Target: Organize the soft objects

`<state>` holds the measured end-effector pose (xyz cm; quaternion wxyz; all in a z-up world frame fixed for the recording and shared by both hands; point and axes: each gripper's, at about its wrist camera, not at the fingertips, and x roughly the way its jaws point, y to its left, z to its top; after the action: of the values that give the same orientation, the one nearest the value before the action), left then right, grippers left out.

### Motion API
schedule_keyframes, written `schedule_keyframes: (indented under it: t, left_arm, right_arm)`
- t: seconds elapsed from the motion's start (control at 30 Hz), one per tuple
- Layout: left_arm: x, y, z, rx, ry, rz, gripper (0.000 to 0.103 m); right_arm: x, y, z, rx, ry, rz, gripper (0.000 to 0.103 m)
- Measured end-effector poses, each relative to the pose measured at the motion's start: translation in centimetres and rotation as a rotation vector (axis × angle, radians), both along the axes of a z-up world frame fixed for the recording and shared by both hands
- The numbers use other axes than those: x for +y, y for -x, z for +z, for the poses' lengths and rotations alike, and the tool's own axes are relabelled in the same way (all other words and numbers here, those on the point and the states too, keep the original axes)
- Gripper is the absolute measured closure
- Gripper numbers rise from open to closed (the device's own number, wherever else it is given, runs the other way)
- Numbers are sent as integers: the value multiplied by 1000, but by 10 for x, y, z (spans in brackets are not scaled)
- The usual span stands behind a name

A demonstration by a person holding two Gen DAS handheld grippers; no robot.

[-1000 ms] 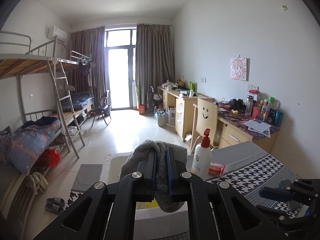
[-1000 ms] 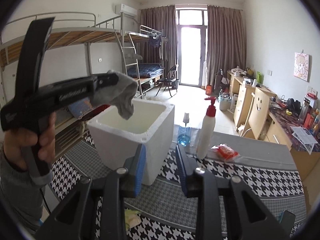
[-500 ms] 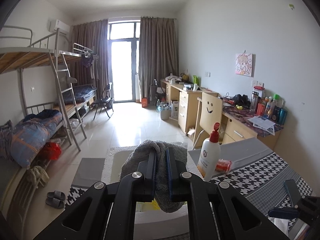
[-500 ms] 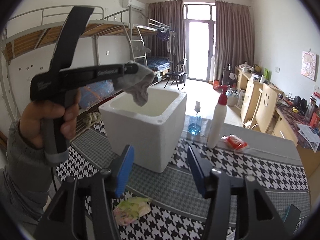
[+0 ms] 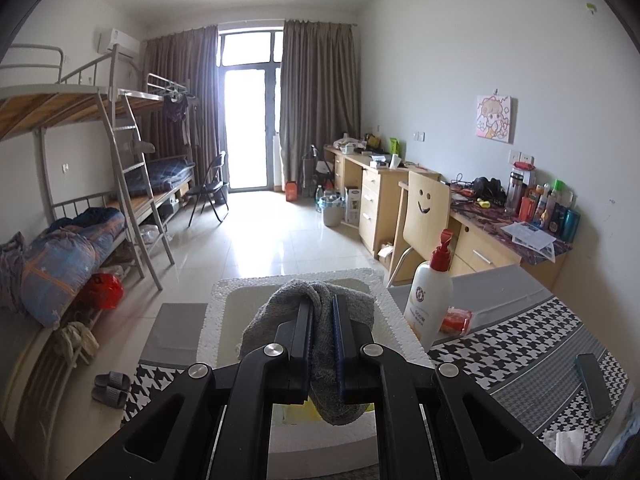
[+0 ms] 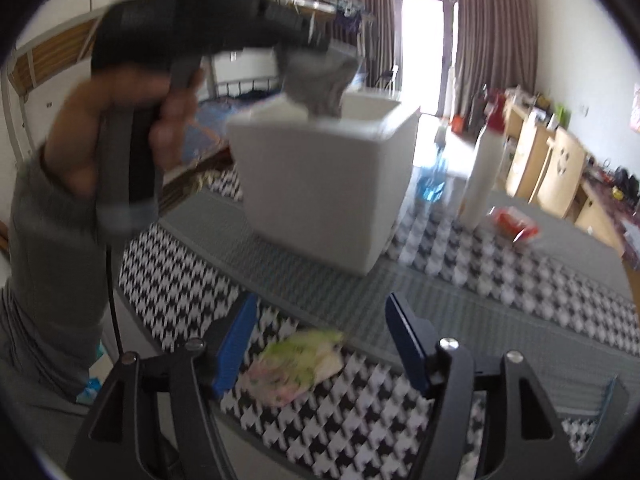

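My left gripper [image 5: 321, 312] is shut on a grey knitted sock [image 5: 320, 344] and holds it over the open top of a white foam box [image 5: 212, 320]. In the right wrist view the sock [image 6: 320, 76] hangs from the left gripper [image 6: 316, 42] just above the box [image 6: 320, 184]. My right gripper [image 6: 320, 328] is open and empty, low over the houndstooth table [image 6: 360, 420], right above a pale green and pink soft cloth [image 6: 296, 364].
A white pump bottle with a red top [image 5: 430, 300] and a red packet [image 5: 456, 320] stand right of the box. A blue spray bottle [image 6: 432, 184] is behind it. A dark flat object [image 5: 594, 384] lies at the table's right.
My left gripper carried the sock forward and down over the box opening. My right gripper opened wider and dropped toward the green and pink cloth, which now lies between its fingers.
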<state>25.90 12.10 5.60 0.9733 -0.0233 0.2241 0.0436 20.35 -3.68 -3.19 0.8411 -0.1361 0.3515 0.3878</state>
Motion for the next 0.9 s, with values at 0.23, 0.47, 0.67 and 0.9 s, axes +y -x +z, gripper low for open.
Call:
schedule_keyframes:
  t: [0.23, 0.47, 0.67, 0.9]
  left_arm:
    - [2, -3, -4, 14, -5, -2, 94]
    - [4, -9, -8, 35, 2, 10, 93]
    - [10, -11, -13, 54, 1, 40, 48]
    - [12, -5, -13, 40, 2, 48, 25]
  right_arm:
    - [2, 3, -32, 108, 33, 2, 32]
    - [3, -1, -53, 203, 46, 14, 32]
    - [8, -1, -63, 240, 55, 23, 32]
    - [17, -4, -75, 269, 66, 23, 32]
